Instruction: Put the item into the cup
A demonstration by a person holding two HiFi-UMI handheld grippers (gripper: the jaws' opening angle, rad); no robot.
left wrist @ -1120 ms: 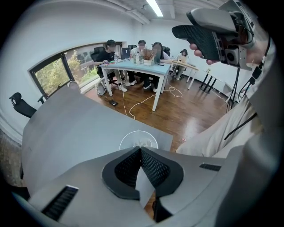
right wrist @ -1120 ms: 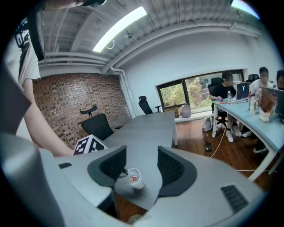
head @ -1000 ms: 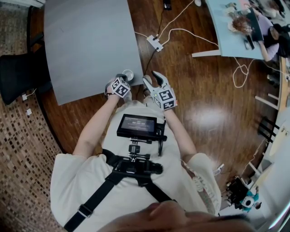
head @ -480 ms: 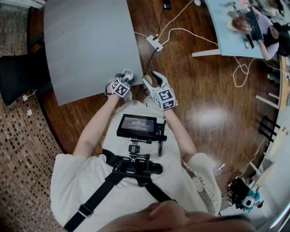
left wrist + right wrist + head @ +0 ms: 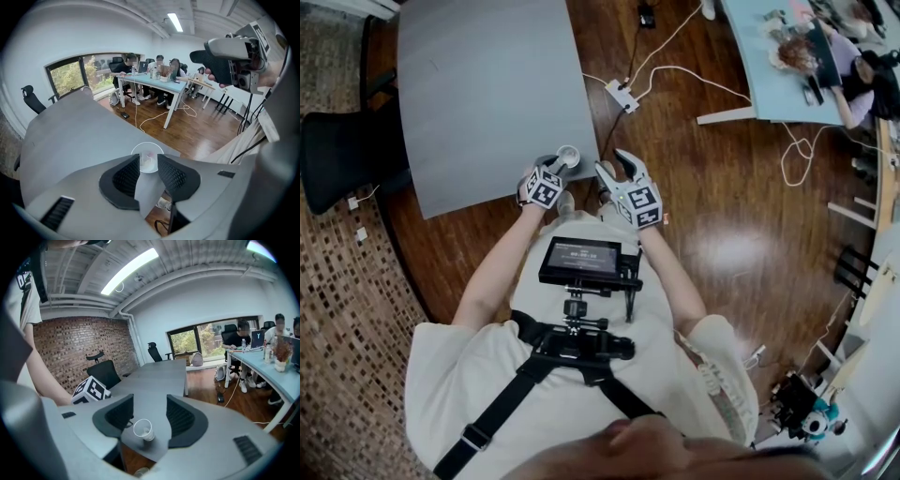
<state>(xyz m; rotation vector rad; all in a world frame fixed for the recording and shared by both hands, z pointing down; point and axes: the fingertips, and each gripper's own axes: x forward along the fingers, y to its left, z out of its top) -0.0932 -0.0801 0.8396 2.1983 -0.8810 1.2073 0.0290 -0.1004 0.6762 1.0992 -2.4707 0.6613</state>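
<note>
Here, your left gripper (image 5: 554, 167) is opening its jaws around the clear cup (image 5: 147, 159), pads off its wall. The cup stands at the corner of the grey surface (image 5: 487, 94), a small pale item (image 5: 149, 156) inside it. Your right gripper (image 5: 614, 164) hovers right of the cup, jaws wide and empty.

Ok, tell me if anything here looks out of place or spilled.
Nothing spilled or tipped. The cup stands upright, but right at the corner of the grey table, where a nudge might knock it off.
</note>
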